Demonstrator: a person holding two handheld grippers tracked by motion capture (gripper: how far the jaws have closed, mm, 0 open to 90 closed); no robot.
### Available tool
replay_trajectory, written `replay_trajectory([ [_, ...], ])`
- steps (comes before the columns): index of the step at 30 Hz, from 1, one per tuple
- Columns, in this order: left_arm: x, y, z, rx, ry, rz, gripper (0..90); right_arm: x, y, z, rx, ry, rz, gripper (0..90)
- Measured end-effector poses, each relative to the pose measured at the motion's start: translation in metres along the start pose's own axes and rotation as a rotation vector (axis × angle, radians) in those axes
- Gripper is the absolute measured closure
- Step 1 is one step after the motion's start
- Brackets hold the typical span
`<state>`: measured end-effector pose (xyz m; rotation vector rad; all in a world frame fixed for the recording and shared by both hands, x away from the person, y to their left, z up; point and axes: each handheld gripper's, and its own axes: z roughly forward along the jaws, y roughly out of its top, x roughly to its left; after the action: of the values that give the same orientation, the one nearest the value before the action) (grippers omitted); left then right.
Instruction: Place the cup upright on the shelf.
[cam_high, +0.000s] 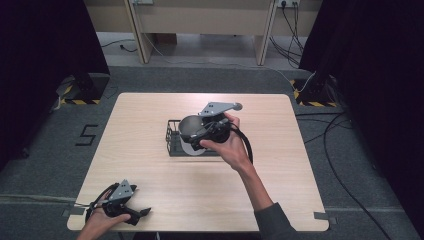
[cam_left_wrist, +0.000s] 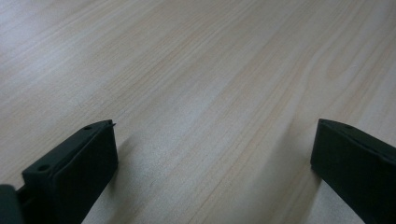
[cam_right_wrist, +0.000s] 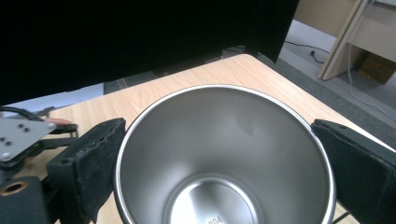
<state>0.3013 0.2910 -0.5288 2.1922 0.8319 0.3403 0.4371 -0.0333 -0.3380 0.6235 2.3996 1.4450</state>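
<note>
R gripper (cam_high: 192, 136) clamps smooth round steel cup (cam_right_wrist: 224, 154) betw matte black pads, rim touching both, above black wire rack (cam_high: 172, 142). L gripper (cam_high: 142, 212) jaws wide, nothing betw, low over pale woodgrain table (cam_left_wrist: 210, 70), well apart from cup.

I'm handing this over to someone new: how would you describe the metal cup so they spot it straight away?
Start at the wooden table and find the black wire rack near its middle. Just above the rack, the right gripper grips a steel cup between its black jaws, tipped with its mouth toward the table's left. It is the only shiny, round, hollow thing there, empty inside, unlike the dark wire rack under it.
</note>
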Motion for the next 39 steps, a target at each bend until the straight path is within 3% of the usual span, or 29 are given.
replay_trajectory([
  [15,0.000,0.000,0.000,-0.001,-0.001,0.001,0.1,-0.038,0.010,0.020,0.038,-0.027,0.005,6.2],
  [22,0.000,0.000,0.000,0.000,-0.002,0.002,0.1,-0.055,0.005,0.036,0.057,-0.038,0.025,6.2],
  [39,0.000,0.000,0.000,0.000,-0.002,0.002,0.0,-0.067,-0.004,0.054,0.056,-0.025,0.036,6.2],
])
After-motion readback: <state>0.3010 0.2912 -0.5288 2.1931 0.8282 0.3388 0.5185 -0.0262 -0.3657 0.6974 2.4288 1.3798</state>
